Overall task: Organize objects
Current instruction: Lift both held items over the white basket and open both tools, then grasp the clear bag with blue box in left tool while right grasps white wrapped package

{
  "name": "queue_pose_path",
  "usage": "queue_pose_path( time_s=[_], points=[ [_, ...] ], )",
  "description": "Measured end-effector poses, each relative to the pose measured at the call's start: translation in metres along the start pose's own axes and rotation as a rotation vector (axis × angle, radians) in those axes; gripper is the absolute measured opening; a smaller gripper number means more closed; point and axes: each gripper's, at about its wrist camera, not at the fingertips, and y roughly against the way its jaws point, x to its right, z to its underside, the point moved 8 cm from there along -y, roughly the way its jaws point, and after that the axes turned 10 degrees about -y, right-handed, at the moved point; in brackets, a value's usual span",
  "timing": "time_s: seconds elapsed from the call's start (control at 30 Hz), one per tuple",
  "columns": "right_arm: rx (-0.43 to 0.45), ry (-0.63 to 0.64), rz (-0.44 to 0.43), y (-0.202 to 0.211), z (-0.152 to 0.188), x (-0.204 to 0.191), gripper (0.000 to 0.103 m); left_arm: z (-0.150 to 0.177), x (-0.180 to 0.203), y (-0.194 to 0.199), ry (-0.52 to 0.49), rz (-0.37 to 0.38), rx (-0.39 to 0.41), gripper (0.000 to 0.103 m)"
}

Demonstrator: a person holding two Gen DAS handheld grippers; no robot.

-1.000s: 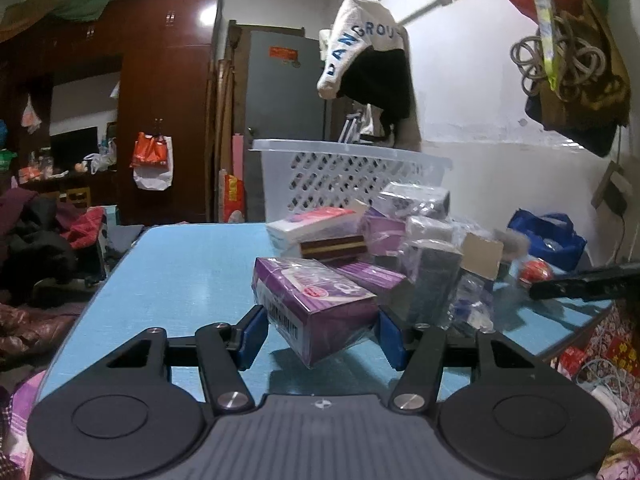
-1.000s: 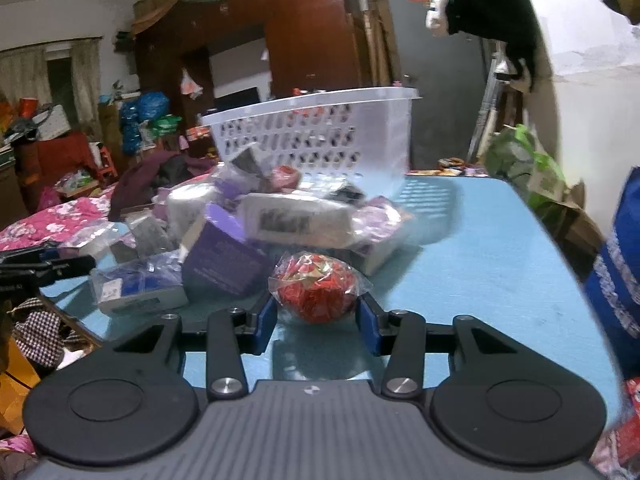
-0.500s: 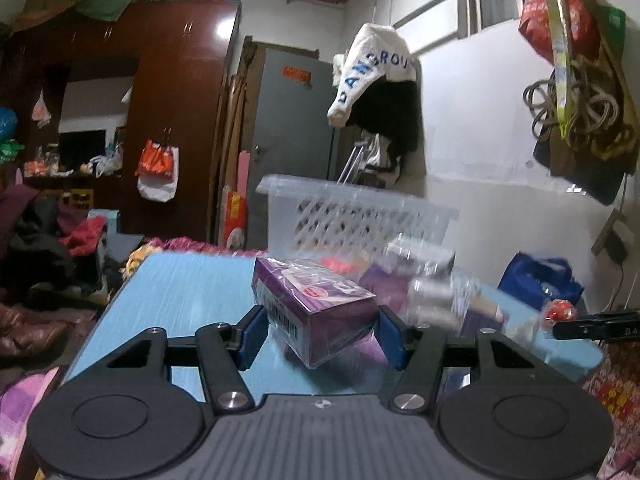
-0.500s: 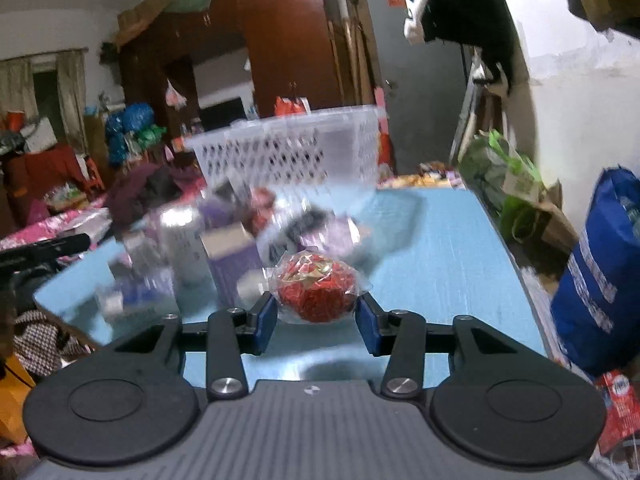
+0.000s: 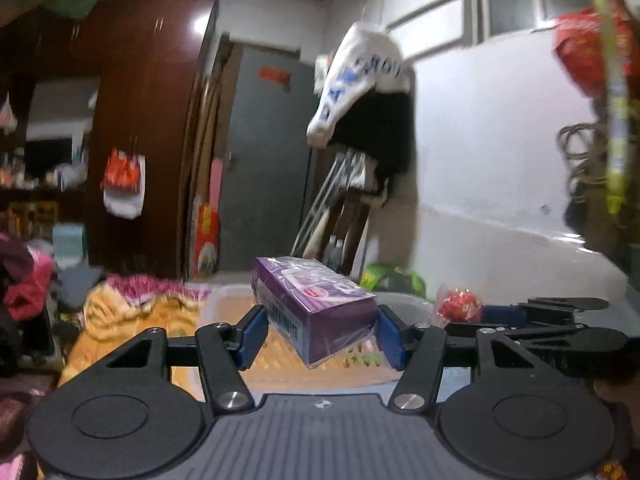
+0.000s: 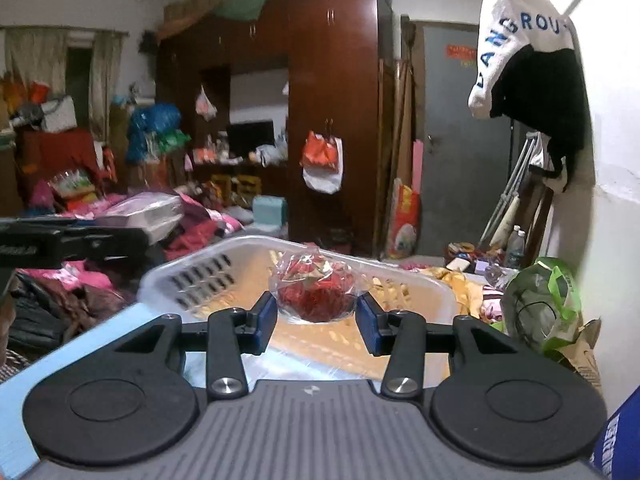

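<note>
Dim indoor light, fisheye bending at the edges

Glare is shining on the wardrobe [image 5: 200,28]; the left wrist view is smearing with motion blur, the right staying sharper, and the white wall [image 5: 480,152] is glowing brightest.

purple box [image 5: 316,308]: 1 | red wrapped ball [image 6: 316,294]: 1 | white basket [image 6: 192,276]: 1

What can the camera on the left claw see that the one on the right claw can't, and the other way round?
Only the left view shows the purple box pinched in the left claw, plus the window high on the wall. Only the right view shows the blue table edge, the green bag and the far clutter beside the wardrobe. Both show the white basket below the claws, the red wrapped ball held in the right claw, the grey door and the hanging white garment.
</note>
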Motion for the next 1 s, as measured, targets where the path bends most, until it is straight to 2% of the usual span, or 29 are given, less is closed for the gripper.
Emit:
queue_pose_path(
  time_s=[0.07,0.1,0.13,0.17,0.23,0.3,0.4,0.5,0.6,0.63,0.73,0.83,0.9,1.0],
  points=[
    [-0.005,0.006,0.0,-0.01,-0.001,0.0,0.052,0.003,-0.003,-0.017,0.023,-0.002,-0.02,0.064],
    [-0.011,0.016,-0.005,-0.01,0.001,0.0,0.07,0.006,-0.006,-0.024,0.038,-0.012,-0.035,0.067],
    [-0.005,0.025,-0.002,-0.007,0.002,0.001,0.088,0.01,-0.008,-0.025,0.043,-0.023,-0.046,0.082],
    [0.019,0.035,0.009,-0.002,0.002,0.002,0.093,0.012,-0.01,-0.023,0.04,-0.042,-0.051,0.094],
    [0.046,0.036,0.011,0.02,0.006,0.006,0.097,0.017,-0.012,-0.008,0.026,-0.074,-0.031,0.095],
    [0.065,-0.001,-0.015,0.047,0.017,0.011,0.103,0.024,-0.009,0.022,0.02,-0.062,0.013,0.095],
    [0.055,-0.07,-0.073,0.086,0.056,0.024,0.103,0.05,-0.002,0.076,0.059,-0.042,0.055,0.095],
    [0.013,-0.124,-0.027,0.115,0.116,0.038,0.103,0.101,0.024,0.122,0.005,-0.015,0.065,0.095],
    [0.013,-0.182,0.011,0.133,0.153,0.04,0.103,0.148,0.053,0.146,-0.049,-0.017,0.033,0.094],
    [0.007,-0.202,0.008,0.137,0.163,0.038,0.103,0.162,0.062,0.154,-0.046,-0.008,0.014,0.09],
    [-0.012,-0.173,0.007,0.141,0.18,0.027,0.103,0.17,0.079,0.17,-0.025,0.037,0.024,0.088],
    [-0.025,-0.13,0.028,0.134,0.18,0.024,0.103,0.166,0.1,0.177,-0.09,0.039,0.054,0.088],
    [-0.038,-0.137,0.038,0.127,0.181,0.027,0.103,0.171,0.112,0.17,-0.123,0.08,0.037,0.088],
    [-0.037,-0.149,0.045,0.124,0.189,0.028,0.103,0.184,0.118,0.159,-0.125,0.094,0.0,0.084]
  ],
)
